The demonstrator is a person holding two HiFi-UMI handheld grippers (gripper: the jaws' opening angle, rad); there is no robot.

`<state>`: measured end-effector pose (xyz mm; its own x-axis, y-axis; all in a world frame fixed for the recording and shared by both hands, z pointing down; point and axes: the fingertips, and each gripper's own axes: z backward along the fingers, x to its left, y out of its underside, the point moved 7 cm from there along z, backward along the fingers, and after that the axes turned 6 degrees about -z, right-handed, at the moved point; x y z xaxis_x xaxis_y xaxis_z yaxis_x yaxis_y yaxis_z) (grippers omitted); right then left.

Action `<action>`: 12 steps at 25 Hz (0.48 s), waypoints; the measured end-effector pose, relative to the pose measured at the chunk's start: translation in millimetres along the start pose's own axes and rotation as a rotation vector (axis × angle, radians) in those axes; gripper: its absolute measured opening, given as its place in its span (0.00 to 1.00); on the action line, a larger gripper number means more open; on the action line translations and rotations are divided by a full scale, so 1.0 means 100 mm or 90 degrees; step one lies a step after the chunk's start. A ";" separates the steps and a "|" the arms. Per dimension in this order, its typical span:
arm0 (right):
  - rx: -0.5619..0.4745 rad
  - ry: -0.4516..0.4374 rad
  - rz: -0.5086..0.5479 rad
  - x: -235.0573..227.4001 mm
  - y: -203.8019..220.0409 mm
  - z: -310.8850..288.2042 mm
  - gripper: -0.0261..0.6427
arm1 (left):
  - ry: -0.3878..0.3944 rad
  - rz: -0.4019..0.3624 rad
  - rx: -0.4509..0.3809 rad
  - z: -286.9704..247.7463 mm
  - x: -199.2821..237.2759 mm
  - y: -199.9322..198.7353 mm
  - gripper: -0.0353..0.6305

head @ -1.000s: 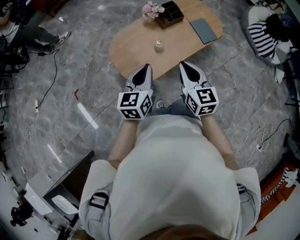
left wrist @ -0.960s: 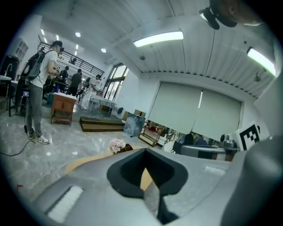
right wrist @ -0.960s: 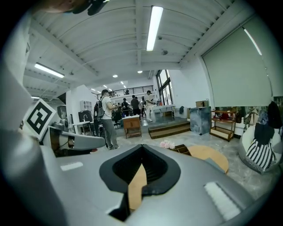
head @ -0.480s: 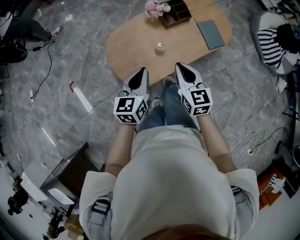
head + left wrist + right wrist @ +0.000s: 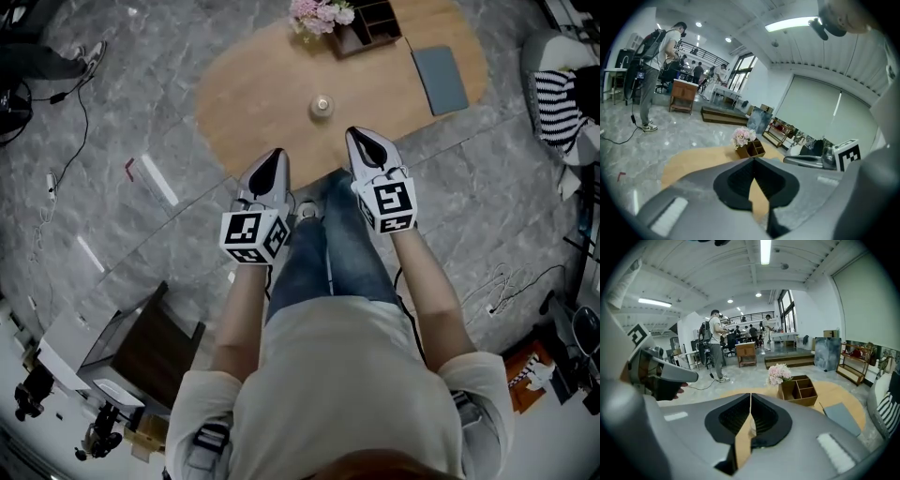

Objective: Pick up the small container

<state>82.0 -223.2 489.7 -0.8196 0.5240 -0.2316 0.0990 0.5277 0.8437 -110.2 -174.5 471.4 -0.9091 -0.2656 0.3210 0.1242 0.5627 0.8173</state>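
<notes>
Person has stepped up to the bench [image 5: 262, 94]; small container [image 5: 322, 105] stands mid-bench, untouched. Left tongs [image 5: 274, 157] and right tongs [image 5: 361, 141] remain closed and empty over the bench's near edge, short of it. Judgement: approach only; opening and reach outstanding

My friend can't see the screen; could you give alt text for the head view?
A person, seen from above, points the left gripper and right gripper, both shut, at an oval wooden table bearing a small container, flowers, a box and a grey pad.
</notes>
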 end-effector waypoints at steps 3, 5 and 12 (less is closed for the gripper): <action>0.021 -0.008 0.005 -0.14 0.25 -0.30 0.09 | -0.012 0.008 0.012 -0.18 0.16 0.18 0.05; 0.039 -0.015 0.004 -0.21 0.44 -0.47 0.15 | -0.014 0.007 0.019 -0.28 0.25 0.30 0.05; 0.071 -0.039 0.009 -0.40 1.08 -0.99 0.47 | -0.010 0.012 0.035 -0.63 0.47 0.66 0.05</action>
<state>70.3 -253.3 637.9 -0.7823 0.5698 -0.2516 0.1750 0.5888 0.7891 -120.2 -198.8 570.8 -0.9128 -0.2433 0.3281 0.1192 0.6096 0.7837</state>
